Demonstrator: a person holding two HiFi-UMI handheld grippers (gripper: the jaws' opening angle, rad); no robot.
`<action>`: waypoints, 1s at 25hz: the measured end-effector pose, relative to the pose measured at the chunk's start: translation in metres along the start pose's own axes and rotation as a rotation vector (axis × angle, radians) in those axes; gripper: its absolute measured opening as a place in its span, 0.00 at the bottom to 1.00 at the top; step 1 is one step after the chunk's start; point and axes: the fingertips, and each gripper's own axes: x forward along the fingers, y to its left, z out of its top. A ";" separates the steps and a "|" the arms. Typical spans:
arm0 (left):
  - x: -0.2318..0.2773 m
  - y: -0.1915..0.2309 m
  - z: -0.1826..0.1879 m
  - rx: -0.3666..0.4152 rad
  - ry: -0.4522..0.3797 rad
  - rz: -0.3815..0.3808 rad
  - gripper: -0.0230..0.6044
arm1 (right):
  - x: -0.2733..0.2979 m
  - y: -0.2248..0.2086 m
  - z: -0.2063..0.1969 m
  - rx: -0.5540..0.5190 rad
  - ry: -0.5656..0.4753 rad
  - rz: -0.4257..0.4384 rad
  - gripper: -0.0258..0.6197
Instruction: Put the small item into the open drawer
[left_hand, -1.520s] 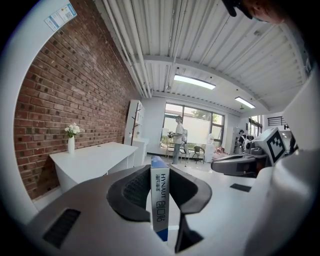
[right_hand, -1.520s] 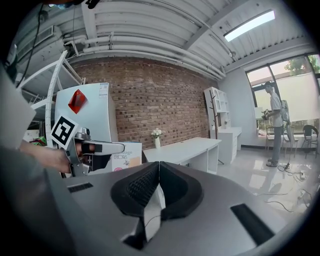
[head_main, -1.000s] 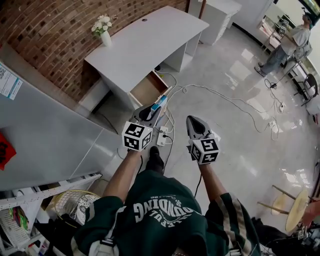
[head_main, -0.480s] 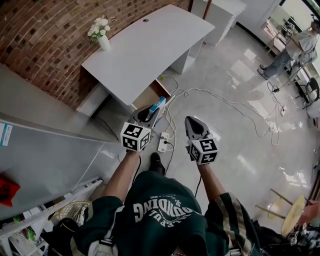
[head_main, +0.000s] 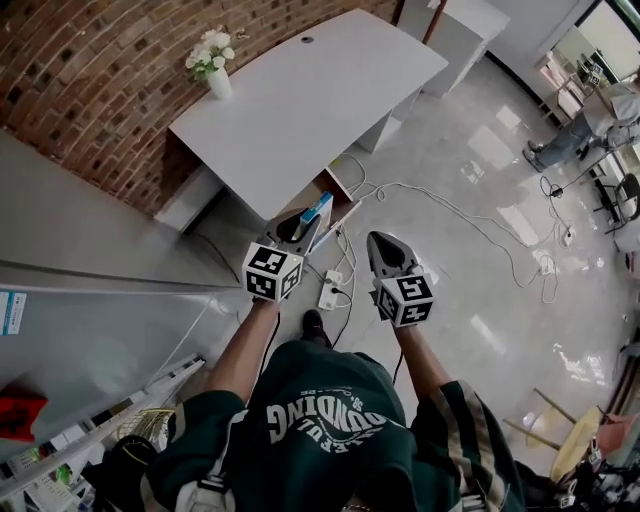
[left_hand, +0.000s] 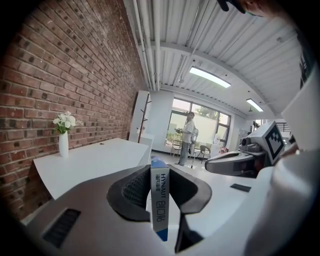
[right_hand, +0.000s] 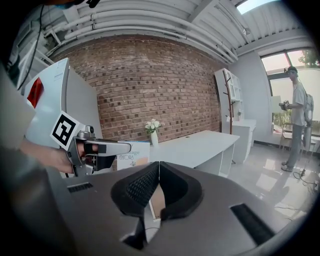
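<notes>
A small blue-and-white box is clamped upright in my left gripper, held out in front of the person above the floor. In the left gripper view the box stands between the ribbed pads, pressed on both sides. The open drawer, with a wooden inside, sticks out under the white desk just beyond the box. My right gripper hovers beside the left one, to its right. Its jaws meet with nothing between them.
A power strip and white cables lie on the shiny floor near the drawer. A vase of flowers stands on the desk's far corner by the brick wall. A grey cabinet is at left. A person stands far right.
The view has shifted a little, so the desk and drawer sit slightly further right and nearer. Both grippers keep their pose, the box still in the left one.
</notes>
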 end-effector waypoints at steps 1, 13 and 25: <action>0.000 0.004 0.000 -0.002 -0.002 0.002 0.19 | 0.005 0.001 0.001 -0.004 0.005 0.002 0.08; 0.012 0.033 -0.001 -0.036 -0.010 0.034 0.19 | 0.046 -0.001 0.012 -0.028 0.026 0.048 0.08; 0.045 0.053 -0.004 -0.092 -0.028 0.155 0.19 | 0.101 -0.029 0.025 -0.073 0.059 0.203 0.08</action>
